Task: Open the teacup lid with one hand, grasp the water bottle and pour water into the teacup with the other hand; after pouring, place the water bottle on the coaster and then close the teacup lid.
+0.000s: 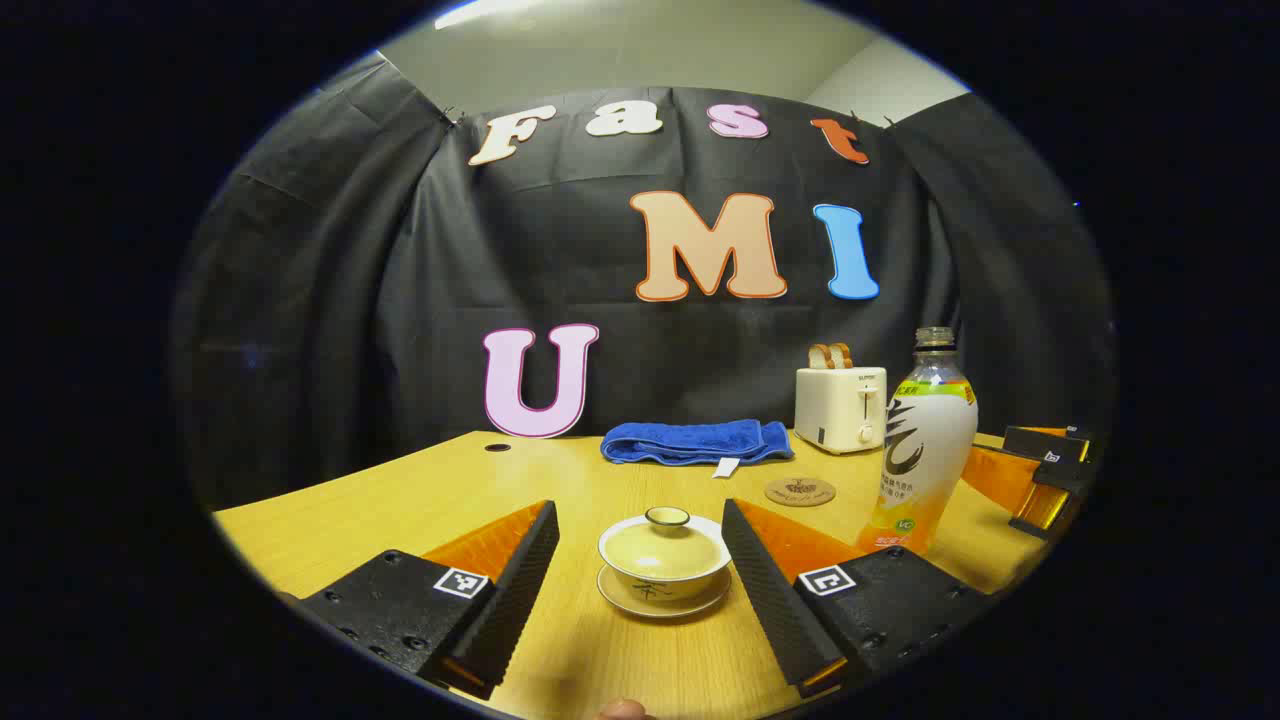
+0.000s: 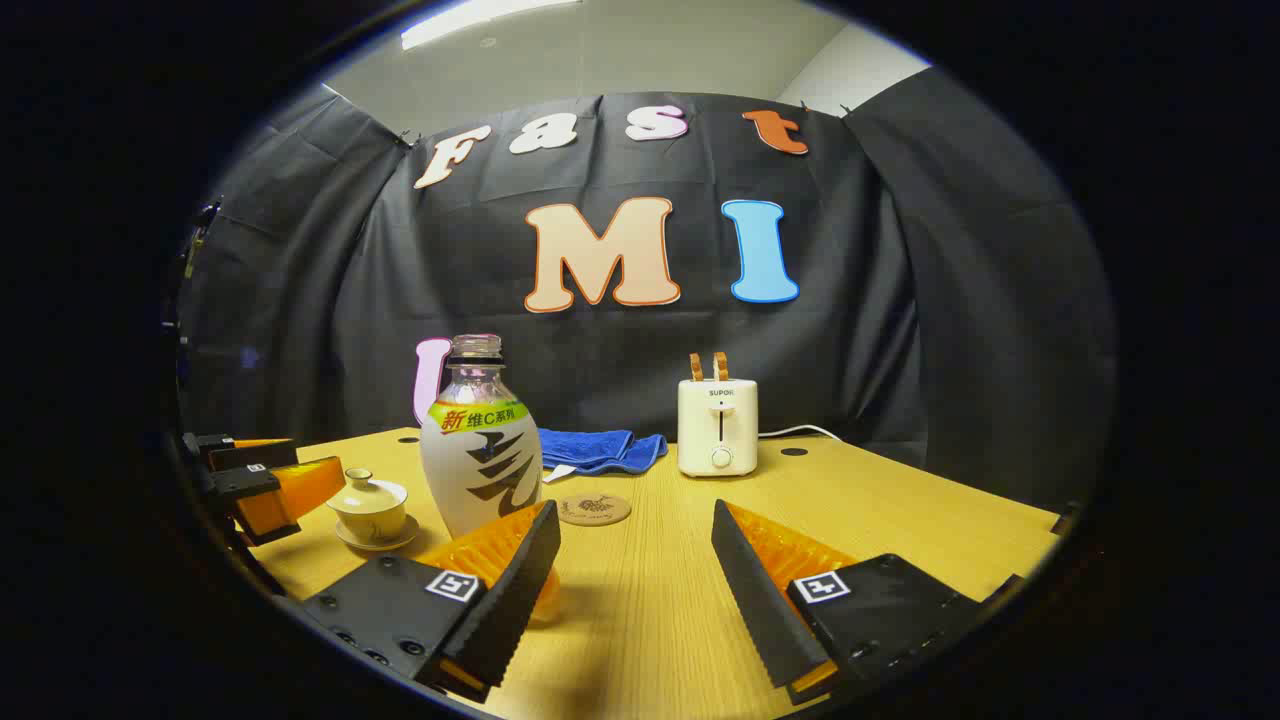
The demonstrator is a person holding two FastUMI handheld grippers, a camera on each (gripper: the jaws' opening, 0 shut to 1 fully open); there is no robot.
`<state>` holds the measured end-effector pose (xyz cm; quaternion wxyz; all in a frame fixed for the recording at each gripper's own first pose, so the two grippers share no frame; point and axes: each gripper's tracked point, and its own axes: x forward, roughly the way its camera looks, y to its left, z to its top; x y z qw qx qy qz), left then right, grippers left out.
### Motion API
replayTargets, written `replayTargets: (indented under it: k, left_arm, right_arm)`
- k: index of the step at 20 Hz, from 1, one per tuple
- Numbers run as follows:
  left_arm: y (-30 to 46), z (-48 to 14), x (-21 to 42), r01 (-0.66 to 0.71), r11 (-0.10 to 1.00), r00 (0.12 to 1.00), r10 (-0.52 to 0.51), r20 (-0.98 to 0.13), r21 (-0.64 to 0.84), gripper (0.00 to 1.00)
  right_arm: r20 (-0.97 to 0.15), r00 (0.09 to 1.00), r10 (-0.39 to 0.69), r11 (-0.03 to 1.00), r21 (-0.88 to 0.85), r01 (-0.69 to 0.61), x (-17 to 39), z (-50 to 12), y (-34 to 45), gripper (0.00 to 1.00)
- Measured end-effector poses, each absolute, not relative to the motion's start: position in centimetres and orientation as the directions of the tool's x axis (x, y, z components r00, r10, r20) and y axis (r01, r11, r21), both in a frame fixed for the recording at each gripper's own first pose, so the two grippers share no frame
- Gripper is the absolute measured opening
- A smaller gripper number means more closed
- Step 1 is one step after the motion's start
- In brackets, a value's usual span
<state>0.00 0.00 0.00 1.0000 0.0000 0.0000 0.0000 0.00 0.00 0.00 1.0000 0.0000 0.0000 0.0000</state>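
Teacup (image 1: 664, 560) lidded, wooden table (image 1: 330, 520) (black-draped booth)

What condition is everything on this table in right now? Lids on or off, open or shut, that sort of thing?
Cream ceramic teacup: lid on, standing on its saucer.
Clear plastic water bottle: upright on the table, cap off.
Round brown coaster: nothing on it.
Blue towel: folded, lying flat.
Cream toaster: two slices sticking up.
Left gripper: open, teacup between its fingers.
Right gripper: open, holding nothing.
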Motion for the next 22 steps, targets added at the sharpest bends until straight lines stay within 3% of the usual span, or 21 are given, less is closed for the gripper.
replayTargets:
  k: [17, 18, 22]
  left_arm:
    - [-0.7, -0.1, 0.4, 0.023, 1.0, 1.0, -0.023, 0.005, 0.0, 0.96]
    - [-0.8, -0.2, 0.6, 0.027, 1.0, 1.0, -0.027, 0.002, 0.001, 0.99]
    - [-1.0, -0.8, 1.3, 0.043, 0.999, 0.998, -0.042, -0.049, 0.01, 0.96]
  right_arm:
    - [-0.003, 0.999, 0.044, 0.999, 0.002, -0.044, -0.1, -0.2, 0.8, 0.96]
    - [-0.003, 0.999, 0.044, 0.999, 0.001, -0.044, 0.0, -0.1, 0.8, 0.97]
    - [-0.008, 0.999, 0.051, 0.999, 0.003, -0.051, -0.1, -0.2, 0.9, 0.95]
